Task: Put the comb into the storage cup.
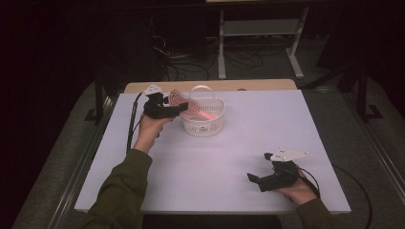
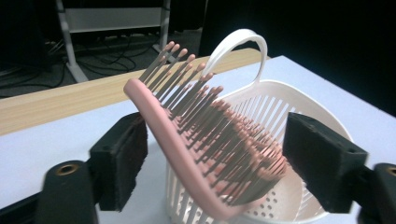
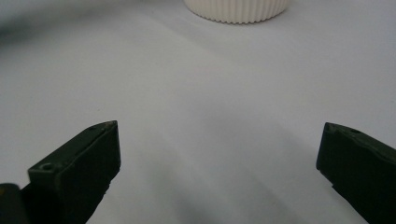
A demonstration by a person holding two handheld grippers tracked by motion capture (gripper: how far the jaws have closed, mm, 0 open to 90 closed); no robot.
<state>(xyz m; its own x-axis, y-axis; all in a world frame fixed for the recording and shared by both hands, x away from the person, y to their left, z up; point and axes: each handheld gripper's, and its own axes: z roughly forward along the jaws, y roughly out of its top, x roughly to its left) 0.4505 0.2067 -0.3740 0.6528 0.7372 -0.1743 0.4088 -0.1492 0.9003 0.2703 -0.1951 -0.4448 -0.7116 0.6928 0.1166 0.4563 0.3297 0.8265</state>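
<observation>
My right gripper (image 1: 255,180) sits near, at 4 o'clock on the white table (image 1: 248,143), jaws wide, holding nothing. Farther off at 11 o'clock, my left gripper (image 2: 212,154) has jaws apart, pads off the pink hairbrush (image 2: 196,135), which leans in the white basket (image 2: 299,121). Drop looks done; what's left is to back the L gripper away.

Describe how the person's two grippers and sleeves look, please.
Both grippers are black, each with two blocky black jaws. The left gripper carries a pale three-cornered plate on top and trails a dark cable. The right gripper has the same plate and a looping cable. Both sleeves, left and right, are olive green.
</observation>
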